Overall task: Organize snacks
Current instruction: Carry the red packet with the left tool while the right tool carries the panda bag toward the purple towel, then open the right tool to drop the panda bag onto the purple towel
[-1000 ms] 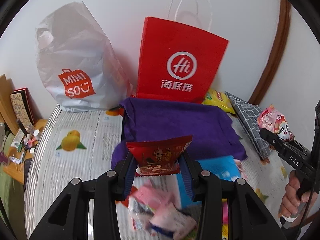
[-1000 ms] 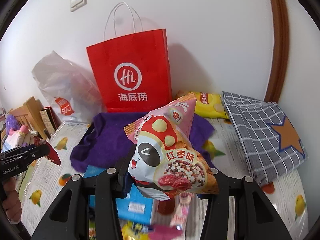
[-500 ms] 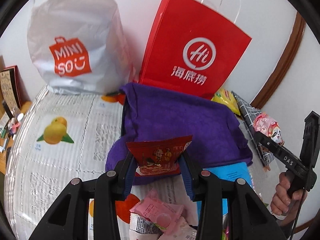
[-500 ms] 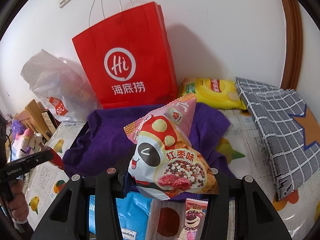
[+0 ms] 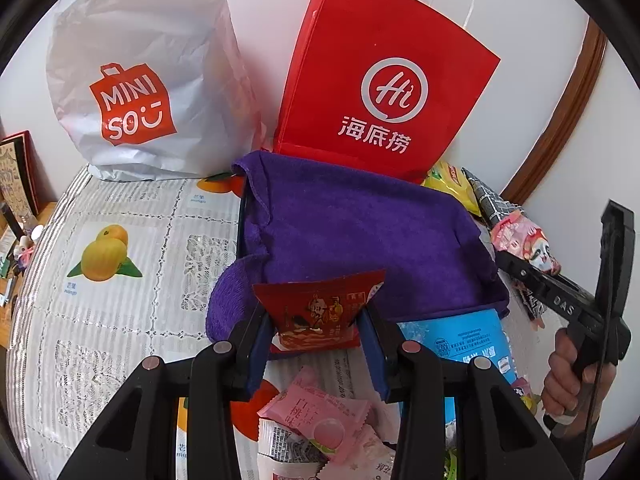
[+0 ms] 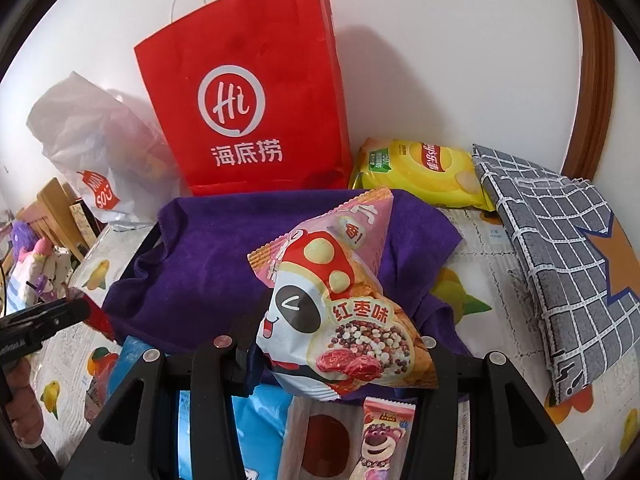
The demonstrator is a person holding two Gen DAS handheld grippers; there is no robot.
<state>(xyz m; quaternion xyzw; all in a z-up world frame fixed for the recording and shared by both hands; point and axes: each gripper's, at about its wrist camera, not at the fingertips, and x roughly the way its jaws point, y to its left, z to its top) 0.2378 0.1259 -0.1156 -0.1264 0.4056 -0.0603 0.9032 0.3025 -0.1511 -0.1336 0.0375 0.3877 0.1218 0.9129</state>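
Two grippers, each gripping snacks

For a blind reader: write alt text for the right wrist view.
The right tongs grip a pink panda snack bag above a purple towel. Behind stand a red paper bag and yellow chips, by a white wall.

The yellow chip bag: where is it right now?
In the right wrist view, the yellow chip bag lies against the wall, right of the red paper bag and left of the grey checked cloth.
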